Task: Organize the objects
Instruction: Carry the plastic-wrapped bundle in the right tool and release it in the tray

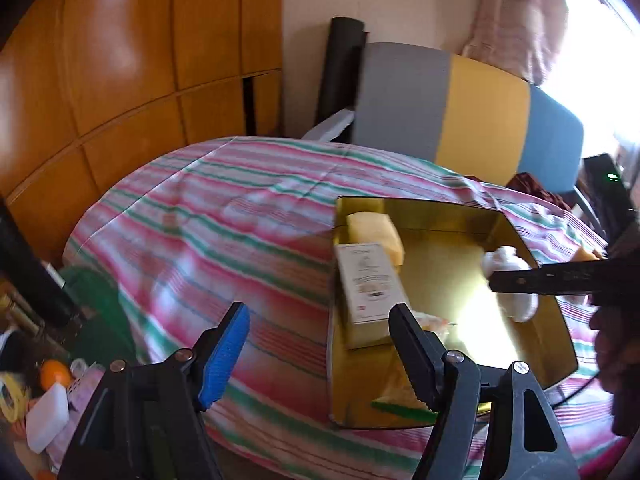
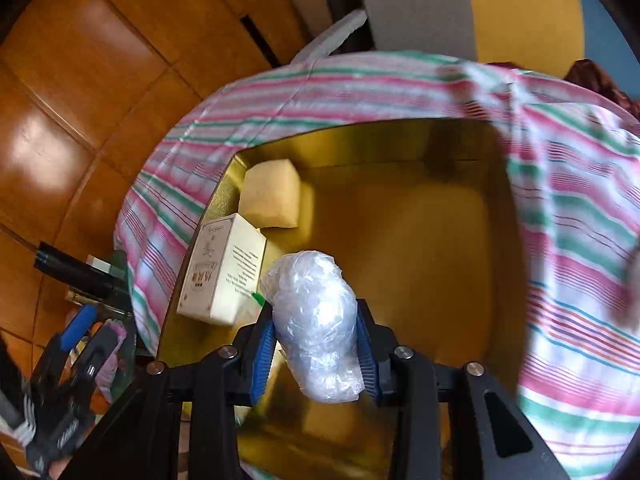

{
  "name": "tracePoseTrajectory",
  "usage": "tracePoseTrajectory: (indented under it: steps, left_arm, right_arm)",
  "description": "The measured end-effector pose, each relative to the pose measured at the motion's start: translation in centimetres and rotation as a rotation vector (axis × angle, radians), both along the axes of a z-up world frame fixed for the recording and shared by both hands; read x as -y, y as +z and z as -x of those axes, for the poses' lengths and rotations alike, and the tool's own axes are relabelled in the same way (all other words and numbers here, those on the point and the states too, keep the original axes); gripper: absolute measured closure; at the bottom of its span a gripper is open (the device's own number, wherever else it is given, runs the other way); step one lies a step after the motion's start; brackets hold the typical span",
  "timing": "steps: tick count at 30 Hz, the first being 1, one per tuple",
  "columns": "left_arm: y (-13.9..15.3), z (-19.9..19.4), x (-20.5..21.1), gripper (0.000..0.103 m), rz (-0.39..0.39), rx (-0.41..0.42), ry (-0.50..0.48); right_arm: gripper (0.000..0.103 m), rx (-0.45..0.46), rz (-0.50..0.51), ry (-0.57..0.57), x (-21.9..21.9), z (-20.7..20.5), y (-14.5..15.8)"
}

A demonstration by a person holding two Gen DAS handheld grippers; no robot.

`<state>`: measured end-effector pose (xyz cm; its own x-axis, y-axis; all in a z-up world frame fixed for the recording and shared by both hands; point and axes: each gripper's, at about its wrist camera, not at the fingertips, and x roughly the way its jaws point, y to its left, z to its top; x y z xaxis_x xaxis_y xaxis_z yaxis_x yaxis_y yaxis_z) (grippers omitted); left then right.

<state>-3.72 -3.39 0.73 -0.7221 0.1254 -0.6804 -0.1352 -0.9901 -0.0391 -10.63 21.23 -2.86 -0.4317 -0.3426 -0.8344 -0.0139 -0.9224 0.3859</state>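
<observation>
One plastic-wrapped bundle (image 2: 316, 320), long axis running away from the camera, sits clamped in the right hand-held gripper (image 2: 316, 344) directly above the gold tin's (image 2: 400, 148) bare right half; left hand-held gripper (image 1: 320, 344) wide, empty, beside it.

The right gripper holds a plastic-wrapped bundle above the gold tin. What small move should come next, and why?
Probably lower the right gripper a little and release. Its plastic-wrapped bundle hangs over the gold tin, whose floor looks bare to the right of the white box and yellow sponge.
</observation>
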Motion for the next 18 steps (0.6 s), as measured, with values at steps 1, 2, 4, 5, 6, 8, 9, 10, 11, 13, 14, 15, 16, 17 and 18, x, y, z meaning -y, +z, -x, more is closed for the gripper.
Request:
tracePoseTrajectory:
  steps: [1,2,4,5,6,8,9,10,11,13,14,15,16,17,18]
  left_arm:
    - [-0.2,0.0,0.3,0.030,-0.003,0.005,0.008]
    - [-0.4,0.1,0.7,0.030,-0.006,0.010,0.018]
    - [-0.7,0.2,1.1,0.030,-0.010,0.019,0.025]
    - [-0.9,0.3,1.2,0.030,-0.010,0.024,0.029]
    - [-1.1,0.4,1.4,0.030,-0.012,0.029,0.034]
    - [-1.5,0.5,1.6,0.028,-0.015,0.037,0.037]
    - [-1.6,0.6,1.6,0.028,-0.015,0.041,0.039]
    - [-1.8,0.6,1.6,0.028,-0.017,0.046,0.039]
    - [-1.9,0.6,1.6,0.028,-0.019,0.050,0.036]
    - [-2.0,0.6,1.6,0.028,-0.018,0.052,0.035]
    - [-2.1,0.6,1.5,0.028,-0.019,0.052,0.035]
    - [-2.0,0.6,1.6,0.028,-0.021,0.050,0.035]
    - [-1.9,0.6,1.6,0.028,-0.022,0.048,0.036]
    - [-1.9,0.6,1.5,0.028,-0.023,0.043,0.037]
    - [-1.8,0.6,1.5,0.027,-0.022,0.041,0.038]
  right_arm:
    - [0.067,0.012,-0.003,0.001,0.7,0.8,-0.5]
    - [0.067,0.023,-0.001,0.003,1.3,1.5,-1.0]
    - [0.065,0.046,-0.004,-0.002,2.2,2.7,-2.0]
    - [0.065,0.060,-0.004,-0.012,2.3,3.0,-2.5]
    - [0.065,0.069,0.003,-0.017,2.5,3.4,-2.9]
    - [0.061,0.081,0.037,-0.023,2.7,4.1,-3.5]
    - [0.056,0.089,0.061,-0.028,2.8,4.4,-3.8]
    - [0.054,0.094,0.086,-0.034,2.9,4.5,-4.1]
    - [0.052,0.094,0.105,-0.039,2.9,4.6,-4.2]
    - [0.048,0.081,0.109,-0.034,3.0,4.5,-4.1]
    - [0.048,0.075,0.101,-0.034,3.1,4.3,-4.0]
    - [0.048,0.071,0.093,-0.035,3.0,4.0,-3.8]
    - [0.048,0.062,0.083,-0.035,3.0,3.7,-3.5]
    - [0.048,0.048,0.068,-0.036,2.9,3.2,-3.1]
    - [0.048,0.031,0.051,-0.038,2.8,2.8,-2.6]
